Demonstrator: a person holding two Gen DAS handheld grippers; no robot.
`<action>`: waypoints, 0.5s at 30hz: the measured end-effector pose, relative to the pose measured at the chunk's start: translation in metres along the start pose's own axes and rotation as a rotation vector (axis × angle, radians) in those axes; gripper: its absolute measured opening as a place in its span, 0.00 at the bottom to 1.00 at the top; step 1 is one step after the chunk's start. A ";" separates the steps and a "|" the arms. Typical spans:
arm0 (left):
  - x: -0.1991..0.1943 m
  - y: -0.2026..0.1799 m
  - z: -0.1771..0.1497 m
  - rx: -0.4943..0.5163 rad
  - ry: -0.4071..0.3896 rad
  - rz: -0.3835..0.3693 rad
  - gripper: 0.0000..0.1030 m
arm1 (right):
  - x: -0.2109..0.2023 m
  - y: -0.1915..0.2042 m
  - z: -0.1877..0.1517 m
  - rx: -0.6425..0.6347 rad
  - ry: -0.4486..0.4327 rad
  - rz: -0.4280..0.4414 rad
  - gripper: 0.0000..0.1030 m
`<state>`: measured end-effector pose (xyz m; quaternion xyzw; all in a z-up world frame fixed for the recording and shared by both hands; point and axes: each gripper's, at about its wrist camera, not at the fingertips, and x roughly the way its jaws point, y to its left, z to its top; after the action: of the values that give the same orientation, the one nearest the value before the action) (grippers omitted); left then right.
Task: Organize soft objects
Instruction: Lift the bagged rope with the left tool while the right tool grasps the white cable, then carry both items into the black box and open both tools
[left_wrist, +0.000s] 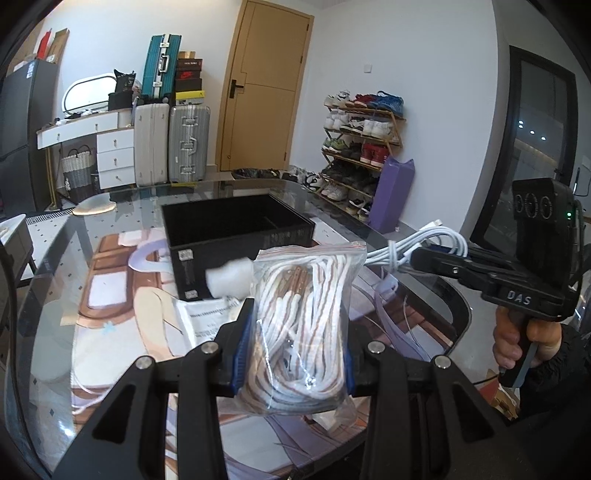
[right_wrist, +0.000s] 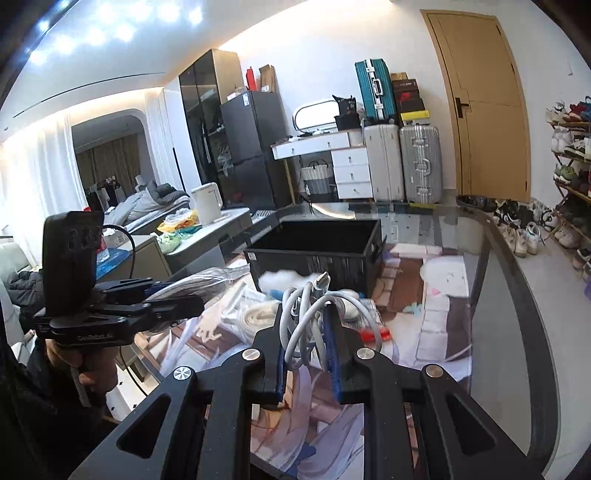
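My left gripper is shut on a clear zip bag of white and brown cord, held up above the glass table. My right gripper is shut on a coiled white charging cable, also lifted off the table. The left wrist view shows the right gripper at the right with the cable sticking out of it. In the right wrist view the left gripper is at the left with its bag. An open black box stands ahead of both.
White fluffy stuffing lies against the box's near wall. Another bag of white cord, a printed paper and a small red item lie on the table's picture mat. The table's curved edge runs along the right.
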<state>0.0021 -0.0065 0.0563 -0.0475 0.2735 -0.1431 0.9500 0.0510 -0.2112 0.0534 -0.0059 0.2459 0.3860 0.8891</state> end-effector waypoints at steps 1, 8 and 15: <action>-0.001 0.002 0.003 -0.003 -0.007 0.009 0.36 | -0.001 0.002 0.004 -0.005 -0.005 0.003 0.17; -0.004 0.014 0.017 -0.014 -0.048 0.057 0.36 | 0.001 0.008 0.024 -0.031 -0.041 0.013 0.17; 0.004 0.030 0.035 -0.026 -0.072 0.114 0.36 | 0.015 0.014 0.043 -0.058 -0.048 0.008 0.17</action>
<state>0.0314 0.0216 0.0783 -0.0494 0.2431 -0.0832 0.9652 0.0688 -0.1820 0.0871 -0.0214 0.2135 0.3963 0.8927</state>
